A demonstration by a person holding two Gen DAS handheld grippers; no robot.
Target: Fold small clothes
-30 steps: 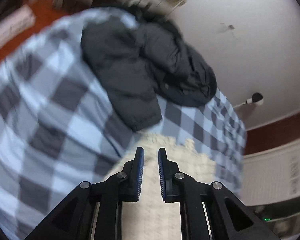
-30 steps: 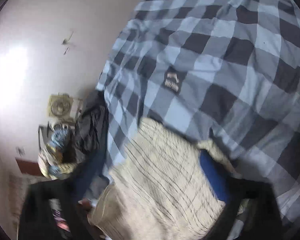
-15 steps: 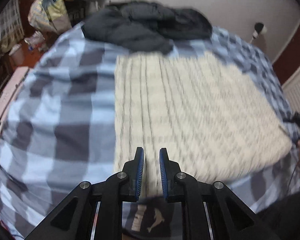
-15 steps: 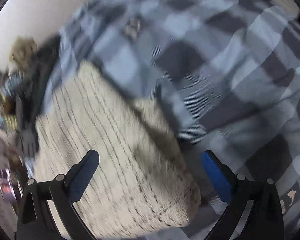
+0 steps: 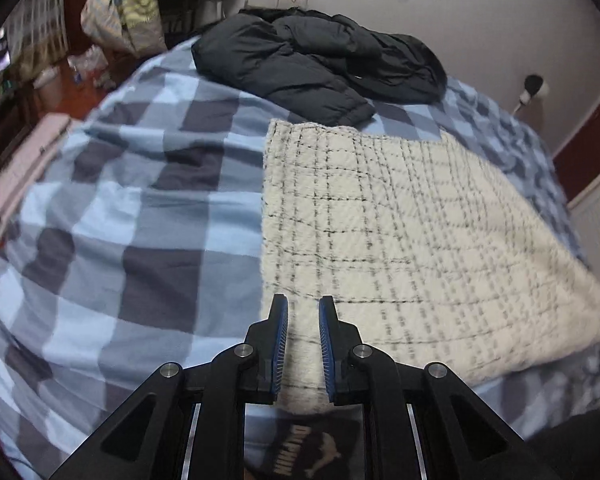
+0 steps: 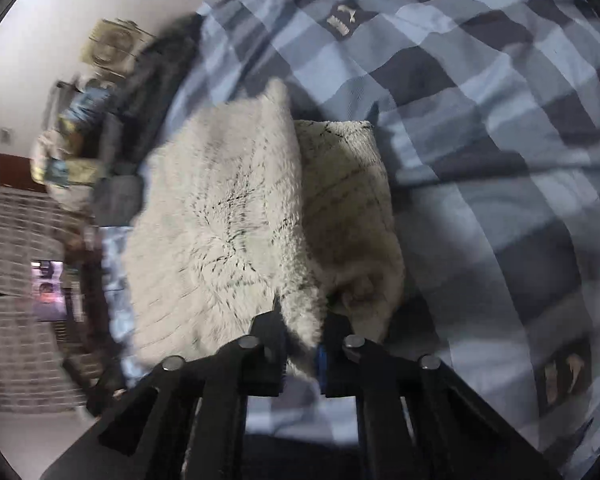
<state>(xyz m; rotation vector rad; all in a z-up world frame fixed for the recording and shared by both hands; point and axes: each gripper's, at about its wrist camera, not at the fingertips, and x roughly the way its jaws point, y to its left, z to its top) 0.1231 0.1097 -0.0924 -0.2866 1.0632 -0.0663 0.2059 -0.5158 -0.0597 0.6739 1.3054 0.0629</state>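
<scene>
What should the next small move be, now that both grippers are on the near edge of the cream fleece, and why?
Probably lift both together and carry the near edge toward the black jacket. The right gripper is shut on a raised fold of the cream fleece, and the left gripper pinches its near left corner. The rest lies flat on the checked bedspread, so a half-fold looks ready.

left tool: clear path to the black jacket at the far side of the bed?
Probably yes. The left tool is shut on the cream fleece cloth, so it must release first. Beyond that, only flat cloth and checked bedspread lie before the black jacket; whether the arm stretches that far is unclear.
</scene>
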